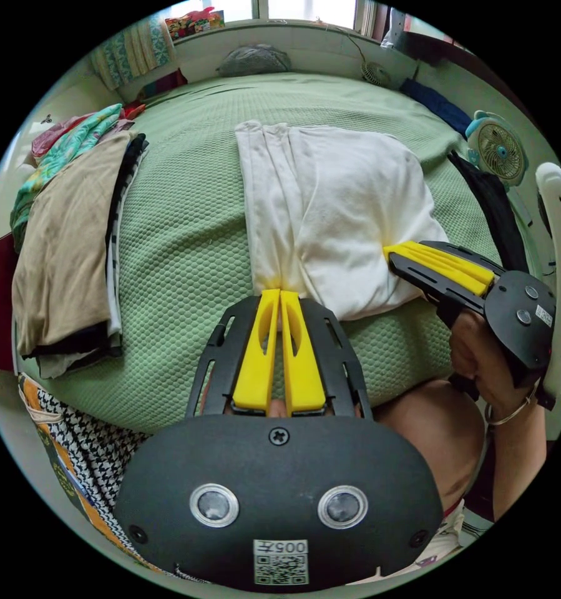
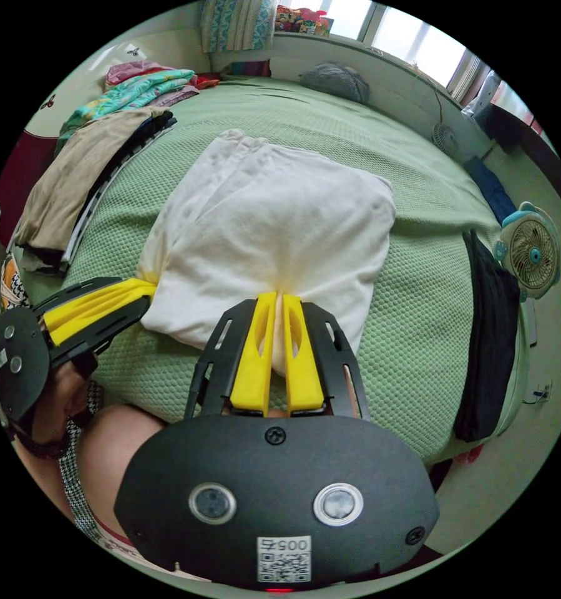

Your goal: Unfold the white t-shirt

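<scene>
On top of the green textured bedspread, near its closest edge: a folded white cotton t-shirt, soft and creamy, lying as a thick rounded bundle with several layers stacked. Along one side, long parallel pleats running away toward the far end of the bed; across the rest, a smooth, slightly puffed surface with gentle creases fanning out from the near edge. At that near edge, two pinched corners drawn into tight gathers. Left yellow-jawed gripper clenched on the pleated corner, both jaws pressed together with a sliver of white cloth between them; seen also from the right gripper view, low at the side, tips buried in the fabric. Right yellow-jawed gripper likewise closed on the other near corner, cloth squeezed between the jaws and bulging slightly behind them; from the left gripper view, angled in from the side with its tips meeting the shirt's edge. Beside the shirt, well apart, a stack of folded garments topped by a tan one. On the opposite side, a black garment draped over the bed's edge, and just past it a small pale-blue fan.
</scene>
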Motion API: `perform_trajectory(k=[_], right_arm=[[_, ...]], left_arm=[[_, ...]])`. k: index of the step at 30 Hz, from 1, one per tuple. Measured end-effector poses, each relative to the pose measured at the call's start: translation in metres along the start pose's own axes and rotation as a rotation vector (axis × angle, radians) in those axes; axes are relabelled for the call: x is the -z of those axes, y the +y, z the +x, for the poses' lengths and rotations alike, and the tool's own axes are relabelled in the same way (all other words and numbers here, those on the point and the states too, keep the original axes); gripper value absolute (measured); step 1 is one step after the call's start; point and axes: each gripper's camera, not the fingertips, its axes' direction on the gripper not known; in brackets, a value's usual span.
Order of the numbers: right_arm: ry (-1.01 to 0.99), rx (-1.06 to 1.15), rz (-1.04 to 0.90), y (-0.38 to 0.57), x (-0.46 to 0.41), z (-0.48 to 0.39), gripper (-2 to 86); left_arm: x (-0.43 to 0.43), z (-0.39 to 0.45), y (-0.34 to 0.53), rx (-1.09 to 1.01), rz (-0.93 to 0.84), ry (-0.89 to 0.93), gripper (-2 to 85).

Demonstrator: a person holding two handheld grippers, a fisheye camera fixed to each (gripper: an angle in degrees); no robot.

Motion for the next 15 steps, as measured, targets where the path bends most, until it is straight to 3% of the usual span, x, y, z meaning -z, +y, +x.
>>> perform_trajectory(k=[15], right_arm=[[0.002,0.008,0.022,0.016,-0.006,-0.015,-0.6]], left_arm=[[-0.007,-0.004,0.003,-0.004,0.005,0.009,-0.6]])
